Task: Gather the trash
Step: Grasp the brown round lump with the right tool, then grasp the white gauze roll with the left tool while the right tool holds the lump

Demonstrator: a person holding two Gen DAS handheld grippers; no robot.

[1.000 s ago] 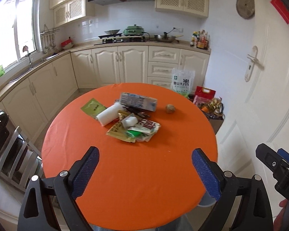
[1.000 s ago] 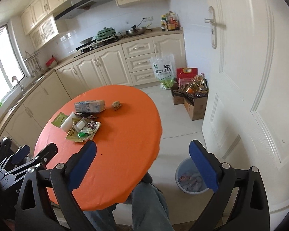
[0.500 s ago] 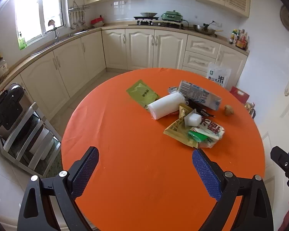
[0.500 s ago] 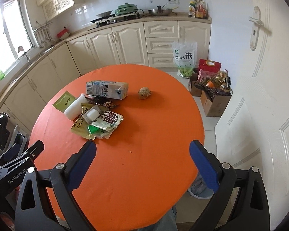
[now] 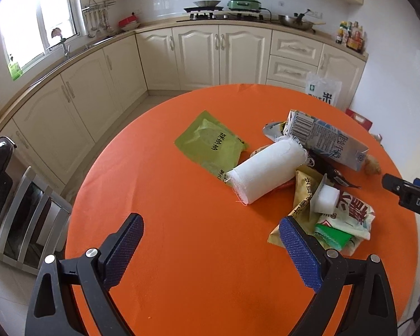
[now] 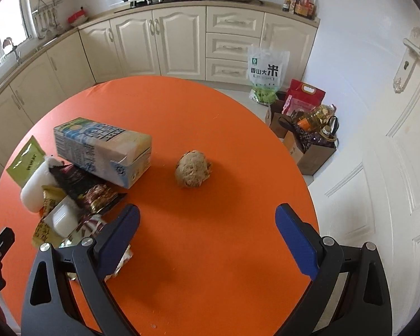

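Both hand-held grippers hover spread wide and empty, left (image 5: 211,242) and right (image 6: 207,226), over the orange tabletop (image 5: 182,252). Trash sits mid-table: a light, crushable carton (image 6: 103,151), a soft white roll (image 5: 266,173), slippery flat wrappers (image 5: 341,221), a green packet (image 5: 210,142) and a crumbly brown ball (image 6: 193,169). Pinch the ball across its middle, I'd say. Packet and carton print is too small to read; the floor bag (image 6: 267,74) reads 香山大米.

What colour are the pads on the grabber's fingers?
Dark blue pads with a dotted texture, clearest in the right wrist view.
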